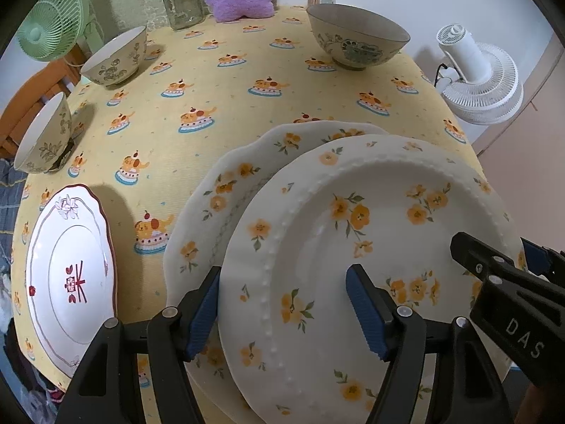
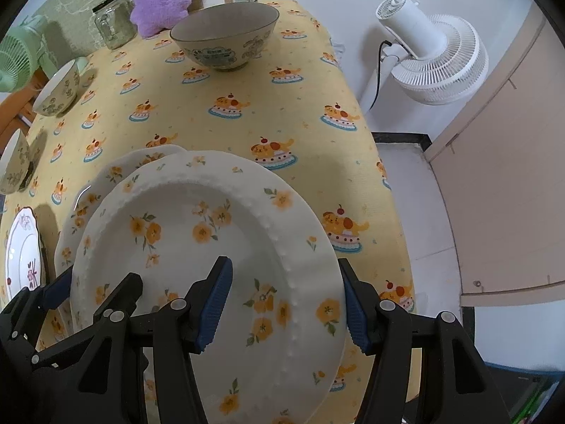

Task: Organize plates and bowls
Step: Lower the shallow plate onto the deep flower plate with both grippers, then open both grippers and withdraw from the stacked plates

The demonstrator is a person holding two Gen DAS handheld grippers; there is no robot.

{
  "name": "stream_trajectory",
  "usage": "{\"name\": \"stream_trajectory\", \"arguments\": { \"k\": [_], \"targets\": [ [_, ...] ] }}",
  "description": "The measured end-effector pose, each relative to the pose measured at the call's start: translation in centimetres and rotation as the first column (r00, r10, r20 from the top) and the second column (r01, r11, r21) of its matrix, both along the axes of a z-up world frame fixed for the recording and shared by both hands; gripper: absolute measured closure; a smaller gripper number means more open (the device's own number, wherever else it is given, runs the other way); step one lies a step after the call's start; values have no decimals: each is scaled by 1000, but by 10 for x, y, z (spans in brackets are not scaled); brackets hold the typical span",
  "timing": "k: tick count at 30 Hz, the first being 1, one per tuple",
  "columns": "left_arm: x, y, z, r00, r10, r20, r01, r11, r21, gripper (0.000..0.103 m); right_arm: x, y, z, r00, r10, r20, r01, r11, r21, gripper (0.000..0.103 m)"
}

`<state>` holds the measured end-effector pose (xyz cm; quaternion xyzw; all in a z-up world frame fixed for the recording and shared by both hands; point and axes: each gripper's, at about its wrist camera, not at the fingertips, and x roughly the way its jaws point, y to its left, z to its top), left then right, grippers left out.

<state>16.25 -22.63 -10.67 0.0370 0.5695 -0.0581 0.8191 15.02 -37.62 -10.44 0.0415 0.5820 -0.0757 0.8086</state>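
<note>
At the near edge of the table (image 1: 247, 81), covered by a yellow cartoon-print cloth, a beaded-rim floral plate (image 1: 370, 247) is seen lying on top of a scalloped floral plate (image 1: 226, 183), offset toward the right so that the lower plate's left rim remains exposed. The left gripper (image 1: 282, 312) is positioned astride the upper plate's left rim, one blue pad outside the edge and one over the well; the jaws are held moderately wide, and firm contact of the pads with the plate cannot be confirmed. The right gripper (image 2: 287, 305) is placed likewise across the right rim, jaws partly open, with its outer pad just beside the edge. The step in hand is judged to be the stacking of the two floral plates, with the upper plate either just set down or about to be released. A red-trimmed plate (image 1: 70, 275) is noted to the left, well apart, and three bowls (image 1: 356, 35) (image 1: 116, 56) (image 1: 42, 137) are left unstacked farther back. Next, the stack probably needs centring, then the red-trimmed plate must be fetched.
</note>
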Motion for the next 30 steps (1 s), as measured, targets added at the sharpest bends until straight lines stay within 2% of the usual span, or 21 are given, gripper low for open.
{"name": "stream_trajectory", "arguments": {
  "k": [12,18,19,21,23,30],
  "targets": [
    [-3,-15,4,999,-1,47,-5,989,147,31,-1,3,-3,1000,11,3,-11,1000,3,43],
    [-6,-9,14,999,-2,49,-3,994,108,30,-10,3,12,999,17,29,-17,1000,-14,43],
    [-7,-9,15,999,-10,50,5,994,106,28,-11,3,13,999,23,30,-23,1000,-5,44],
    [-10,-10,17,999,-27,47,22,995,100,28,-11,6,12,999,36,16,-36,999,-15,54],
    [-12,-9,18,998,-34,46,29,995,97,28,-9,9,9,999,42,7,-42,999,-30,56],
    [-13,-6,18,998,-29,49,26,997,75,27,-1,17,3,998,62,2,-62,997,-35,56]
  ]
}}
